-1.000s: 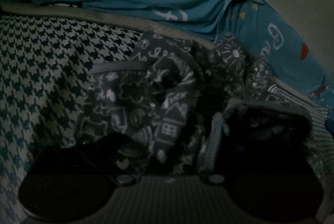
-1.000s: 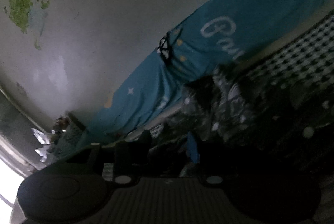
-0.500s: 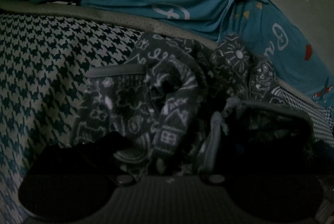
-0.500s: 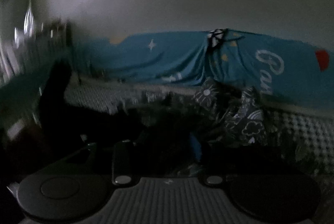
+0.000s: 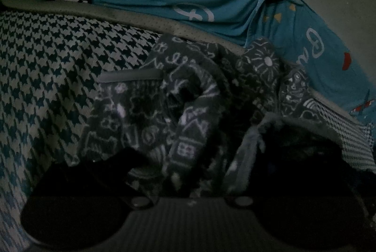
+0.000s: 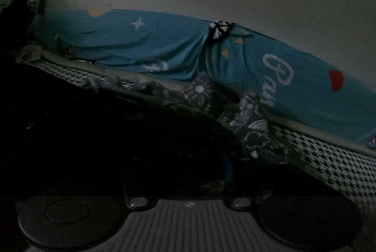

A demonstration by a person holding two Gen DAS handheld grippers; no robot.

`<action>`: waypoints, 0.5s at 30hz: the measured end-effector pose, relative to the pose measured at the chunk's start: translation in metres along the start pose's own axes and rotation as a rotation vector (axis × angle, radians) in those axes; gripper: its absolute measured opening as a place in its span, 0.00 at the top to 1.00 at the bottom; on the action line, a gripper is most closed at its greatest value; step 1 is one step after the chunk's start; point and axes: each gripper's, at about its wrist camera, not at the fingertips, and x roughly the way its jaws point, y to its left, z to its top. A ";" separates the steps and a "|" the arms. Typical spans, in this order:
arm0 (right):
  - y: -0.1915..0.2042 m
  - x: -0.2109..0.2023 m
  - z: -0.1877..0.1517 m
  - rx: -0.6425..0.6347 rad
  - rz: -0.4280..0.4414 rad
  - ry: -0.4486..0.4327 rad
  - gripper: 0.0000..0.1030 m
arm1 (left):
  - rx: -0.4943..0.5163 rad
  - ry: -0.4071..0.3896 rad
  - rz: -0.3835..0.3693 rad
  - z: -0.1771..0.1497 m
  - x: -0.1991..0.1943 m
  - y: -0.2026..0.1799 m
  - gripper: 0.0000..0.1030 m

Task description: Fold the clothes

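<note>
Two grippers, both lost in shadow: left gripper grip cannot be told, right gripper jaws closing, contents unclear. One crumpled grey doodle-print fleece garment lies on the houndstooth mattress. Behind, one smooth teal sheet.
</note>
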 end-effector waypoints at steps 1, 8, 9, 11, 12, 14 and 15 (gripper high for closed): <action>-0.001 -0.001 0.001 0.004 -0.010 -0.005 0.72 | 0.000 0.000 0.002 0.000 0.000 -0.001 0.00; -0.020 -0.027 0.011 0.090 0.006 -0.074 0.88 | 0.004 -0.018 -0.014 -0.002 -0.009 -0.004 0.00; -0.022 -0.032 0.012 0.100 0.011 -0.083 0.88 | 0.011 -0.025 -0.016 -0.003 -0.011 -0.006 0.00; -0.025 -0.041 0.015 0.116 0.017 -0.101 0.89 | 0.030 -0.039 -0.020 -0.005 -0.016 -0.010 0.00; -0.027 -0.045 0.016 0.124 0.017 -0.110 0.89 | 0.040 -0.046 -0.022 -0.007 -0.019 -0.012 0.00; -0.029 -0.050 0.018 0.134 0.010 -0.123 0.89 | 0.045 -0.060 -0.036 -0.012 -0.028 -0.014 0.00; -0.029 -0.052 0.018 0.138 0.008 -0.127 0.89 | 0.044 -0.069 -0.043 -0.015 -0.033 -0.015 0.00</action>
